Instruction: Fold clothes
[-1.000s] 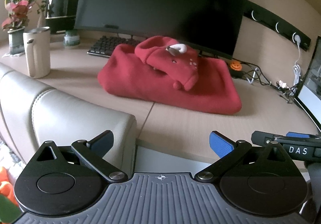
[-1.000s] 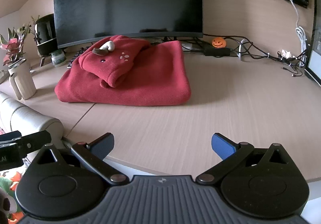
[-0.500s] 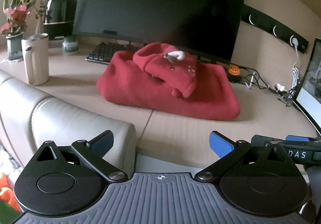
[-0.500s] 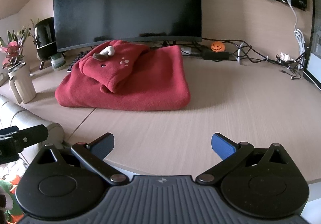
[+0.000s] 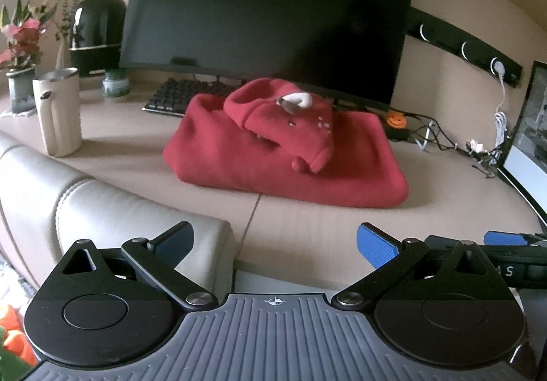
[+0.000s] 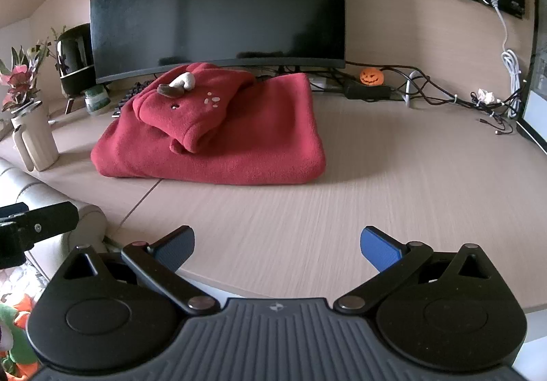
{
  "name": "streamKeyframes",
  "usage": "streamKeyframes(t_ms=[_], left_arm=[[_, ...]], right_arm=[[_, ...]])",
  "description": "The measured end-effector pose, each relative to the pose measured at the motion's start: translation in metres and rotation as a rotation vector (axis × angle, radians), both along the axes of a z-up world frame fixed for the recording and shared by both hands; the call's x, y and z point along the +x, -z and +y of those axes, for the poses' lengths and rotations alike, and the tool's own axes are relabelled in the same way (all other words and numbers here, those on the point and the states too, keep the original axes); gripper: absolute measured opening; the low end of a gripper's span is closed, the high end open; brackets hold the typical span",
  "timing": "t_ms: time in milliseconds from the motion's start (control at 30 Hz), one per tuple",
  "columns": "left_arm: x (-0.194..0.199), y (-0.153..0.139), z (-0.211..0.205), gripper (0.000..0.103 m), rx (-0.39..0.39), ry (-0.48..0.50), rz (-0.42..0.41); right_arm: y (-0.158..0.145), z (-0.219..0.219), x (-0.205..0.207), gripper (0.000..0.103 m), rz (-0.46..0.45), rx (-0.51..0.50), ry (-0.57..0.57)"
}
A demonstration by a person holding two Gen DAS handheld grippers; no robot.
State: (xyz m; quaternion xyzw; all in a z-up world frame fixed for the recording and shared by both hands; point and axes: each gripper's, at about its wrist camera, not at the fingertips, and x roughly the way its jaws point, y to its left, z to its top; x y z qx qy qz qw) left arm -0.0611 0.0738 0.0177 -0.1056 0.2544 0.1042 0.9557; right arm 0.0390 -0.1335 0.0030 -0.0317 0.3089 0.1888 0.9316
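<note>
A red fleece hoodie (image 5: 287,159) lies folded in a thick rectangle on the wooden desk (image 5: 324,227), its hood with a small white and brown horn resting on top. It also shows in the right wrist view (image 6: 239,138). My left gripper (image 5: 273,241) is open and empty, held back off the desk's front edge, well short of the hoodie. My right gripper (image 6: 277,244) is open and empty over the desk's front edge, also apart from the hoodie. The right gripper's side shows in the left wrist view (image 5: 506,241).
A large black monitor (image 6: 218,8) and a keyboard (image 5: 184,97) stand behind the hoodie. A beige mug (image 5: 58,111), a flower vase (image 5: 20,87), a black speaker (image 5: 95,36) stand left. Cables and a pumpkin figure (image 6: 371,76) lie right. A beige chair back (image 5: 102,210) is near left.
Both grippers have drawn slightly back and tilted, so the hoodie sits a little further off in view. The hoodie has not moved and both grippers stay open.
</note>
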Motion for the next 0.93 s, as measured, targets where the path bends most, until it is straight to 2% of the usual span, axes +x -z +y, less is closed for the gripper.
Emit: streamKeyframes(t_ms=[500, 800, 933], left_arm=[[0.012, -0.007, 0.003, 0.103, 0.007, -0.001, -0.012], [0.029, 0.001, 0.01, 0.103, 0.022, -0.002, 0.047], [0.039, 0.004, 0.019, 0.103, 0.032, 0.004, 0.044]], right_arm=[[0.007, 0.004, 0.012, 0.103, 0.018, -0.004, -0.002], [0.01, 0.009, 0.031, 0.103, 0.017, -0.016, 0.007], [0.012, 0.014, 0.049, 0.103, 0.005, -0.054, 0.009]])
